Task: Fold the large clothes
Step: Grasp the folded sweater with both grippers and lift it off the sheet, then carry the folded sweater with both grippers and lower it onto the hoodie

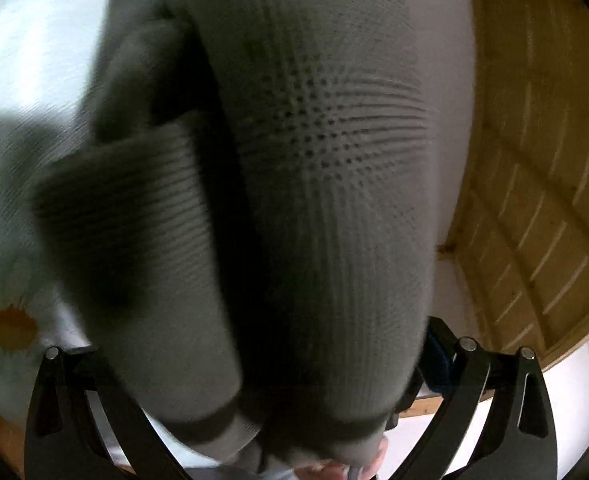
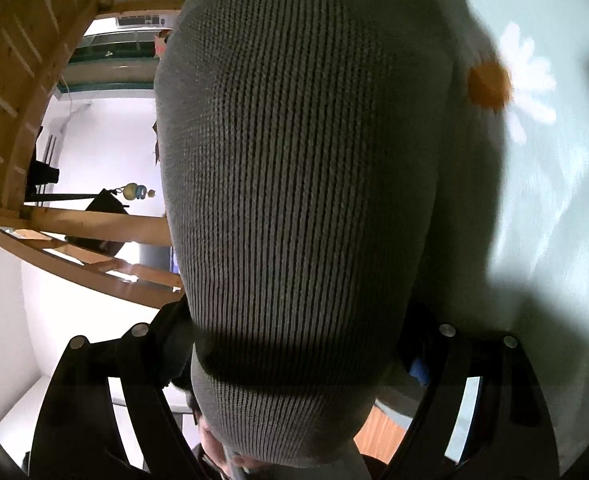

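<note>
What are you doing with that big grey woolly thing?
A person is folding a grey knitted sweater using a two-fingered gripper in each hand. The left gripper and the right gripper each have a thick bunch of the knit between their fingers, so it fills both camera views. Below lies a pale sheet with a daisy print. A wooden frame stands alongside.

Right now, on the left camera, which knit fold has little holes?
The wide middle fold: a patch of small holes crosses its ribs. The darker fold left of it shows only plain ribs.
</note>
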The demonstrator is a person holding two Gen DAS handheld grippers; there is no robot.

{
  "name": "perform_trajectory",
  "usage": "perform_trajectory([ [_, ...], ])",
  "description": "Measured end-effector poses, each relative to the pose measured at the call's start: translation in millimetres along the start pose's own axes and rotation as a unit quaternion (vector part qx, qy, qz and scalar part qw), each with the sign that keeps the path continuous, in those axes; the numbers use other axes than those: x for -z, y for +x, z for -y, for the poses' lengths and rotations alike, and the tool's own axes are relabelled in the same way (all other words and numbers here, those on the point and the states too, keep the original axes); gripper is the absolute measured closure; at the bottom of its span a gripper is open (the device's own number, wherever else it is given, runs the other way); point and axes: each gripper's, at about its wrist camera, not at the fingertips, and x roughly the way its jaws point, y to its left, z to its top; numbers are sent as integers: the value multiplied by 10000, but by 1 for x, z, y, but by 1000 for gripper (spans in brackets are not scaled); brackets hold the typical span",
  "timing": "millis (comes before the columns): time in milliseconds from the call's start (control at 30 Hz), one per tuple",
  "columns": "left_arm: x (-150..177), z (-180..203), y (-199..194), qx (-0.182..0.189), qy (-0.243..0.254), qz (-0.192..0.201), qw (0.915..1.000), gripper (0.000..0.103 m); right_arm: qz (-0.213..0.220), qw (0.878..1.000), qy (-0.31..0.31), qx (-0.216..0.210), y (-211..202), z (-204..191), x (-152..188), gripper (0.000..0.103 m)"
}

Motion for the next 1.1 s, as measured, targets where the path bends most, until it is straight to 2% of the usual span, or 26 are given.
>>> perform_trajectory([
  [33,-2,1,2,-9,-102,-115,9999,8,29,10000,25,-15,-1,0,6,22],
  [67,-1,2,3,-6,-98,-191,9998,25,68,10000,47,-13,-3,-1,12,23],
  [100,1,3,1,72,-102,-229,9997,32,99,9999,58,2,-4,-2,16,25],
  [167,9,2,-4,146,-117,-426,9989,37,173,9998,13,-19,-12,-7,30,25],
  [200,13,1,-6,153,-120,-529,9984,38,234,9997,-33,-5,-16,-7,38,20],
  [233,17,-1,-6,153,-131,-621,9979,39,274,9996,-16,-31,-16,-4,41,7],
  [267,23,-4,-4,148,-155,-757,9969,39,308,9995,52,-109,-15,2,42,2],
  [333,32,-6,-1,132,-137,-799,9966,39,415,9989,90,-181,-10,8,38,3],
  [367,35,-4,0,153,-152,-755,9969,39,474,9987,-5,-165,-10,4,37,6],
  [433,37,4,1,129,-99,-695,9974,41,552,9980,-309,-3,-17,-11,37,30],
  [467,39,12,0,112,20,-654,9978,41,558,9975,-443,27,-22,-21,35,33],
  [633,56,70,14,273,662,-507,9961,42,830,9920,-950,48,-59,-63,13,36],
  [833,76,159,66,808,1362,-548,9859,43,1258,9759,-1779,128,-134,-137,-34,37],
  [967,95,234,122,1170,1861,-835,9720,42,1706,9604,-2192,198,-215,-176,-69,37],
  [1033,117,269,170,1332,2084,-1016,9636,42,1974,9501,-2401,271,-272,-194,-87,37],
  [1100,148,311,216,1577,2360,-1209,9512,42,2191,9423,-2516,290,-319,-203,-97,37],
])
